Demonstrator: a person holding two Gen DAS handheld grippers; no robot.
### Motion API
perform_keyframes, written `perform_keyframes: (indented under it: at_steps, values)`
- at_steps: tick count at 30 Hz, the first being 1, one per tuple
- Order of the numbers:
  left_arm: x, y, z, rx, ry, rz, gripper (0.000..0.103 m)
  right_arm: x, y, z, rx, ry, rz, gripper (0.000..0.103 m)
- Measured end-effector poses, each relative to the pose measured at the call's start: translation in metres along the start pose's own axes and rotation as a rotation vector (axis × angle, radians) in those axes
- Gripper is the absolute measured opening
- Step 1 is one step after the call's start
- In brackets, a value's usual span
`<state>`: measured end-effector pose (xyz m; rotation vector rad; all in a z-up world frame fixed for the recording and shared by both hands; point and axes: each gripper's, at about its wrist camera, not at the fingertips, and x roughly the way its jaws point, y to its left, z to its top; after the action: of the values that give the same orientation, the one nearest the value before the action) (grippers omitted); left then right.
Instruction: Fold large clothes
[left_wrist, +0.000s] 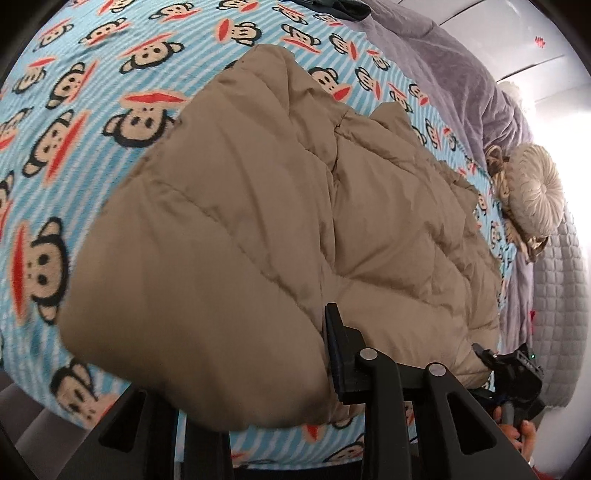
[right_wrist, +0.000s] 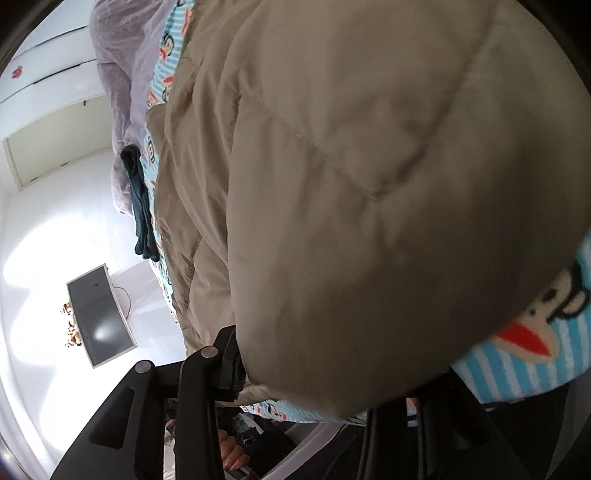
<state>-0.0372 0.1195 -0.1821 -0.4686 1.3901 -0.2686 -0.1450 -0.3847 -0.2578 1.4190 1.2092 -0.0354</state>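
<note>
While the jacket is lying folded on the bed, both grippers are sitting at its near edge. Left gripper and right gripper are straddling padding; grip cannot be told, probably releasing.

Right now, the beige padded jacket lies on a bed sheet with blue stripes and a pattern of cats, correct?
Not quite. The beige padded jacket does lie on the blue striped bed sheet, but the pattern is cartoon monkey faces with red mouths, not cats. The left wrist view shows them clearly all around the jacket.
</note>
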Motion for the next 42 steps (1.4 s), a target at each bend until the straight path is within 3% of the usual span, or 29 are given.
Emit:
perform_keyframes:
  at_steps: [9,16,22,26,35,36,37,38,40,42]
  values:
    - [-0.024,-0.011,-0.008,0.089,-0.003,0.124,0.031,-0.037,-0.001,-0.005,0.028,-0.044,-0.042,0.055]
    - [-0.055,-0.002,-0.012,0.116,-0.014,0.196,0.031,-0.081,0.023,-0.013,-0.033,-0.166,-0.166,0.055]
    - [-0.080,0.006,-0.010,0.125,-0.104,0.271,0.031,-0.124,0.040,-0.008,-0.090,-0.283,-0.219,0.056]
    - [-0.072,0.007,0.002,0.126,-0.097,0.269,0.031,-0.116,0.054,-0.001,-0.153,-0.267,-0.256,0.058]
    - [-0.035,-0.007,0.014,0.167,-0.084,0.282,0.032,-0.044,0.092,-0.011,-0.332,-0.157,-0.334,0.061]
    - [-0.033,-0.007,0.015,0.174,-0.082,0.287,0.055,-0.036,0.098,-0.013,-0.365,-0.144,-0.350,0.061]
    - [-0.033,-0.006,0.015,0.177,-0.091,0.294,0.090,-0.029,0.103,-0.014,-0.389,-0.135,-0.365,0.062]
    - [-0.035,-0.006,0.016,0.179,-0.121,0.308,0.100,-0.023,0.108,-0.017,-0.413,-0.129,-0.377,0.065]
    - [-0.038,-0.005,0.019,0.195,-0.150,0.316,0.101,-0.007,0.121,-0.022,-0.465,-0.121,-0.393,0.081]
    - [-0.037,0.000,0.024,0.194,-0.142,0.323,0.101,0.002,0.129,-0.027,-0.508,-0.115,-0.402,0.081]
